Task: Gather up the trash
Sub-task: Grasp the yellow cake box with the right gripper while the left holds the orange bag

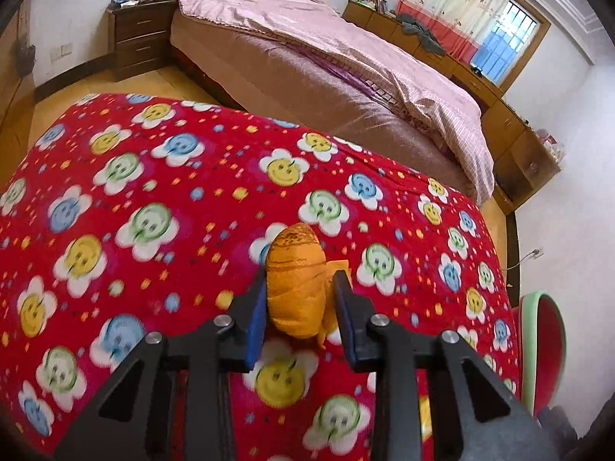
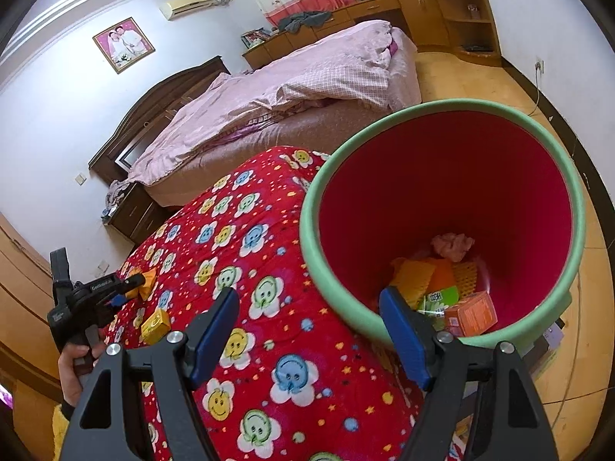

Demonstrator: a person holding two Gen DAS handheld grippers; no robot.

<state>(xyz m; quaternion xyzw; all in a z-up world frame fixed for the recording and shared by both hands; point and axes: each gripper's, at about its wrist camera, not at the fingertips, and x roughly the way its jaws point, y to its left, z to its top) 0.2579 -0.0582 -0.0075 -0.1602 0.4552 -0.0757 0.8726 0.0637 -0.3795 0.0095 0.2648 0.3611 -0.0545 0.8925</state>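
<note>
An orange crumpled wrapper lies on the red flower-print blanket, and my left gripper is shut on it, one blue pad against each side. In the right wrist view the left gripper shows at far left with the orange wrapper at its tips. A small yellow box lies on the blanket near it. My right gripper stands open with nothing between its fingers, just in front of the green-rimmed red bin, which holds several pieces of trash.
A bed with a pink quilt stands beyond the blanket, with a dark nightstand at its head. The bin stands off the blanket's right edge. A person's hand holds the left gripper's handle. Wooden cabinets line the far wall.
</note>
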